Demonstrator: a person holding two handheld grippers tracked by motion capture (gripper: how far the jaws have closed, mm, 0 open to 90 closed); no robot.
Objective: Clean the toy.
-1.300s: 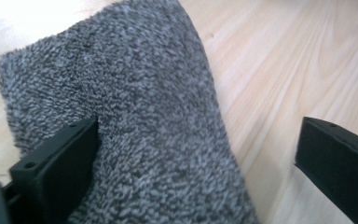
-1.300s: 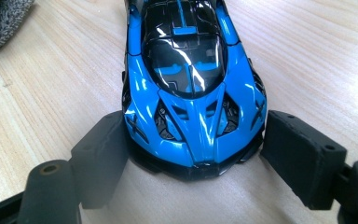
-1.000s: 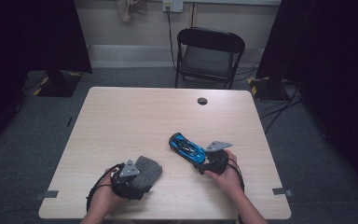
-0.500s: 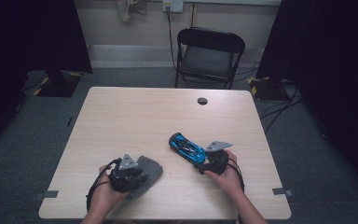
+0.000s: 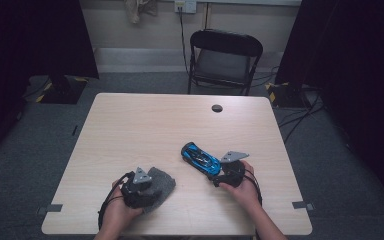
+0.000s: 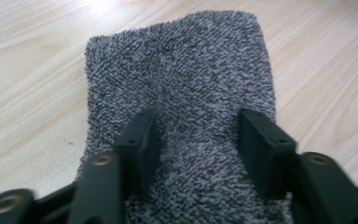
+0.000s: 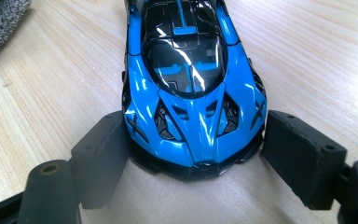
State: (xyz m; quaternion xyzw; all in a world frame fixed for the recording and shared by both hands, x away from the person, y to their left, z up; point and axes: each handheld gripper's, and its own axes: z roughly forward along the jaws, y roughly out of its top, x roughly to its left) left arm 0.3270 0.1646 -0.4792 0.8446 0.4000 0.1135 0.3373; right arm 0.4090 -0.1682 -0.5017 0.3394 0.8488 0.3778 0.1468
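Note:
A grey terry cloth (image 5: 161, 183) (image 6: 182, 70) lies flat near the table's front left. My left gripper (image 5: 149, 188) (image 6: 198, 123) rests over its near end. Its jaws have just been opening and now stand apart, with cloth between the pads but not pinched. A blue and black toy car (image 5: 200, 157) (image 7: 186, 60) sits at the front right, angled toward the middle. My right gripper (image 5: 221, 175) (image 7: 193, 135) is shut on the car's near end, one pad against each side.
The wooden table (image 5: 145, 125) carries a small black round object (image 5: 217, 108) near its far edge. A black folding chair (image 5: 225, 60) stands behind the table. A corner of the cloth (image 7: 0, 18) shows at the right gripper view's top left.
My left gripper has shifted slightly over the cloth, which stays in the same place. The right gripper and the car have not moved.

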